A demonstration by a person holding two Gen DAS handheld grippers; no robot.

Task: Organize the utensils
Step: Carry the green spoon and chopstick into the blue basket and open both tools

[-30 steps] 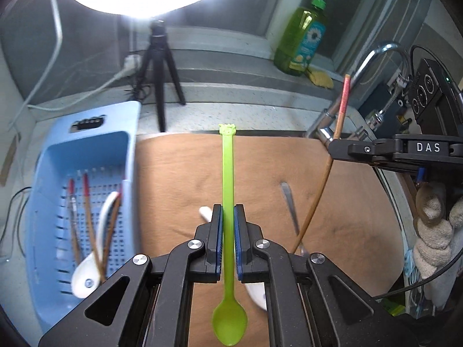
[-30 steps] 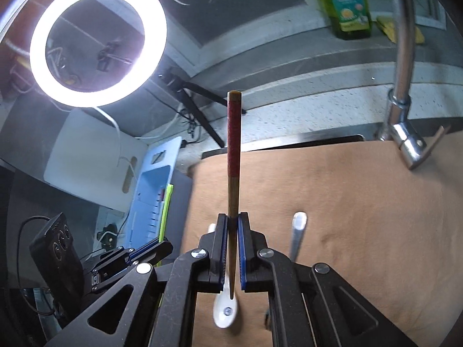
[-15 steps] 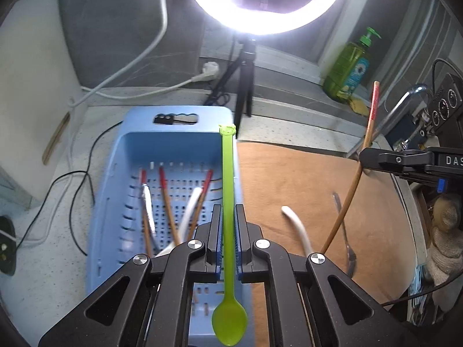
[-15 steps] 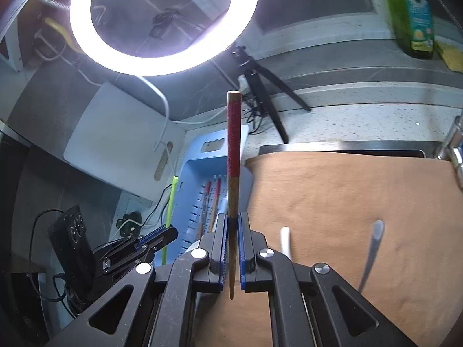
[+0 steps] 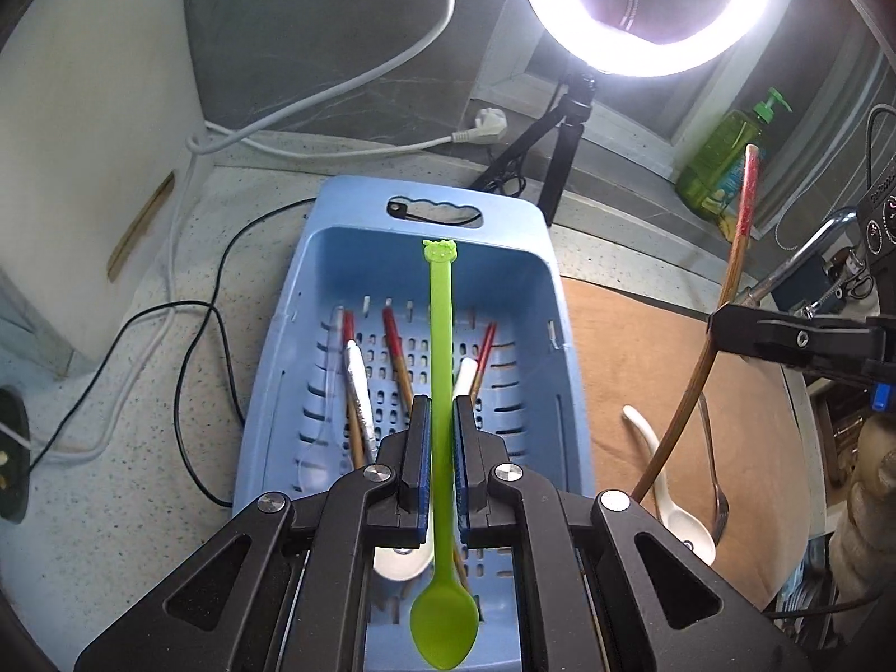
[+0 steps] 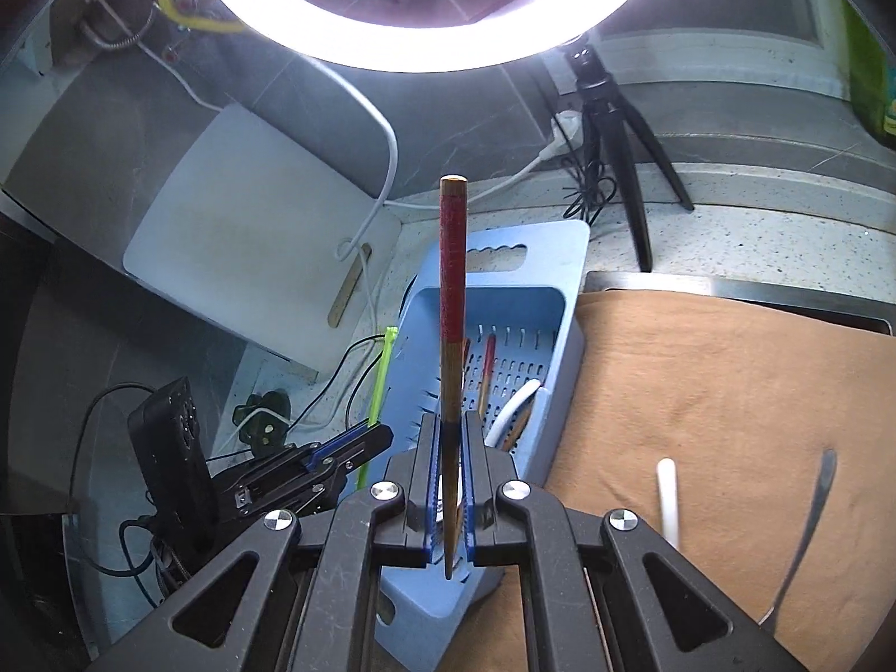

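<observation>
A green spoon (image 5: 440, 369) is clamped between the jaws of the left tongs (image 5: 441, 437), its bowl hanging toward the camera and its long handle pointing away over a blue basket (image 5: 551, 336). A red-topped chopstick (image 6: 451, 336) is gripped in the same way by the right tongs (image 6: 448, 465), its red end raised and its dark tip seen below the jaws, above the near end of the basket. In the perforated bottom of the basket, several red-tipped chopsticks (image 5: 395, 353), a white spoon (image 5: 465, 381) and a metal utensil (image 5: 358, 386) are lying loosely together. The basket is set on a speckled table (image 5: 185, 392), with its right wall just beside a brown cloth (image 5: 633, 369). On that cloth another white spoon (image 5: 669, 490) and a metal spoon (image 5: 714, 470) are laid near each other, apart from the basket. Black and white cables (image 5: 185, 369) are trailed over the table to the left of the basket. Behind it, a black tripod (image 5: 560, 145) carrying a lit ring light (image 5: 644, 50) is stood, and a green soap bottle (image 5: 722, 162) is seen on the ledge to the right.
</observation>
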